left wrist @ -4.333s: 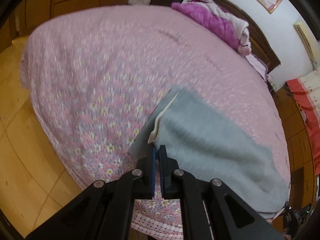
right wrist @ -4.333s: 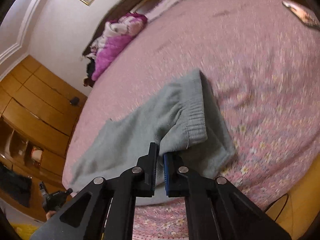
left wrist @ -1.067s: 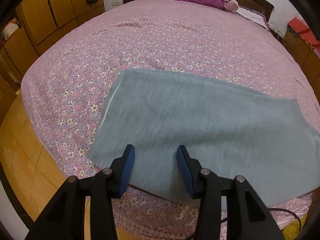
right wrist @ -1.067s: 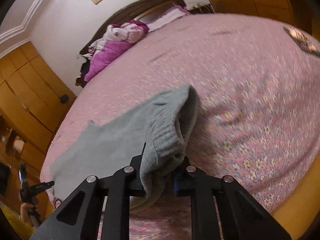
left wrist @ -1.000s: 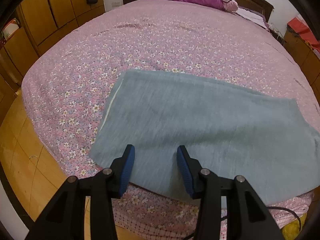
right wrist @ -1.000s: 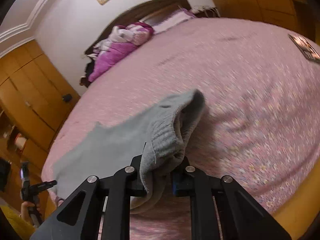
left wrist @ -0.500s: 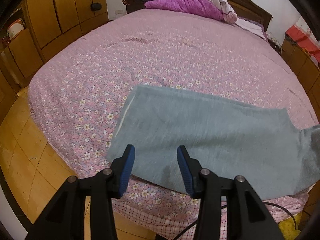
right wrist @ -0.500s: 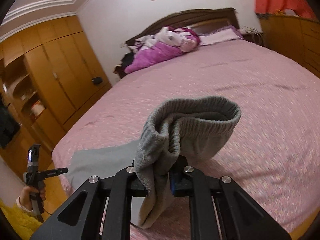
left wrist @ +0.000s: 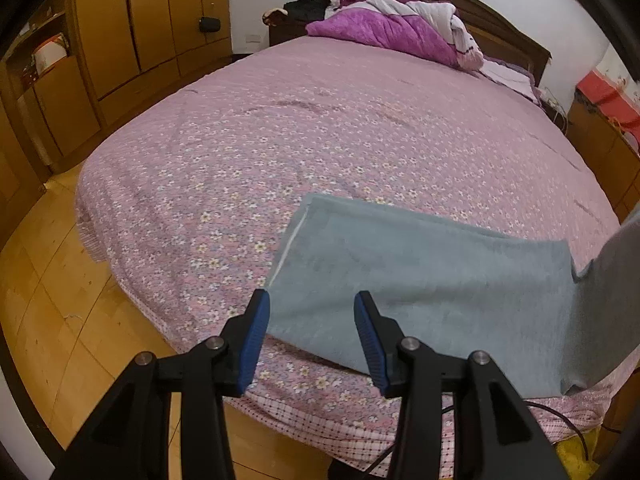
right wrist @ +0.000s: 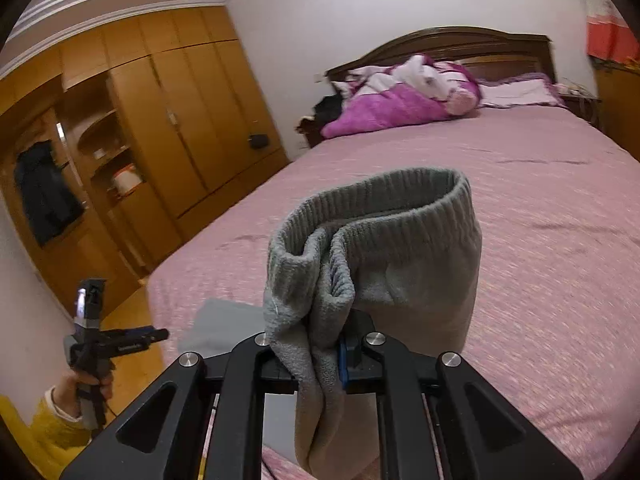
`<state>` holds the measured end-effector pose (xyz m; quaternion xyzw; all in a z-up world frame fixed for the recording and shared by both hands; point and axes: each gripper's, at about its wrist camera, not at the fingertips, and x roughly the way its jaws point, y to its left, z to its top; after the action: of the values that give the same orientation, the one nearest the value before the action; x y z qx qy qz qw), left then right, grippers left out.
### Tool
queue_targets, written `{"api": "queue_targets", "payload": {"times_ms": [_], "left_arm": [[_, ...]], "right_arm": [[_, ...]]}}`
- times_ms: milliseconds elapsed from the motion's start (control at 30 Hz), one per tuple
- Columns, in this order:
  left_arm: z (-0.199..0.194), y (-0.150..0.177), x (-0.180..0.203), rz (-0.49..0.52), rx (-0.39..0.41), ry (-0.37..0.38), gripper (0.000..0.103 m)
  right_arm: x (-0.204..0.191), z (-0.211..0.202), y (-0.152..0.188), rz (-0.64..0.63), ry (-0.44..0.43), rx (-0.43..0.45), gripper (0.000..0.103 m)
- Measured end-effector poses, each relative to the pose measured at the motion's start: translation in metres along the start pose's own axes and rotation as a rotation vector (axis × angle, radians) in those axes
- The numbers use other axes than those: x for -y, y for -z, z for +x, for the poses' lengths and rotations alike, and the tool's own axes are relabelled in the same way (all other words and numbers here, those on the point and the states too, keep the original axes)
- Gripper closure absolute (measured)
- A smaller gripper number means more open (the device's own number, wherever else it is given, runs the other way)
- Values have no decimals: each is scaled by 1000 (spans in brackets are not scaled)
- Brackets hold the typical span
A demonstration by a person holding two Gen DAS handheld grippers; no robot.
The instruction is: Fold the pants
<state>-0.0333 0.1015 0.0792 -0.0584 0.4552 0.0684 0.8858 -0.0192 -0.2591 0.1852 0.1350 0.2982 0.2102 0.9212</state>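
Pants (right wrist: 384, 248) waistband now lifted high off bed (right wrist: 540, 200) in right tool (right wrist: 340, 354), legs trailing.

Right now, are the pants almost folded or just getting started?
About partway, I'd guess. Done: the soft grey knit pants already lie flat as one band on the pink flowery bedspread. In hand: the right gripper is shut on the ribbed waistband end and holds it up off the bed. The left gripper hovers open, holding nothing. Left: lay that end over the flat part and smooth it.
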Motion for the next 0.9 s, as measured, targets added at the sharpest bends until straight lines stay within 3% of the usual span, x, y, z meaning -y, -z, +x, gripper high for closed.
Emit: {"api": "queue_targets", "payload": {"times_ms": [900], "left_arm": [[9, 4, -61, -126, -11, -7, 57]], "right_arm": [[-156, 135, -21, -222, -262, -156, 97]]}}
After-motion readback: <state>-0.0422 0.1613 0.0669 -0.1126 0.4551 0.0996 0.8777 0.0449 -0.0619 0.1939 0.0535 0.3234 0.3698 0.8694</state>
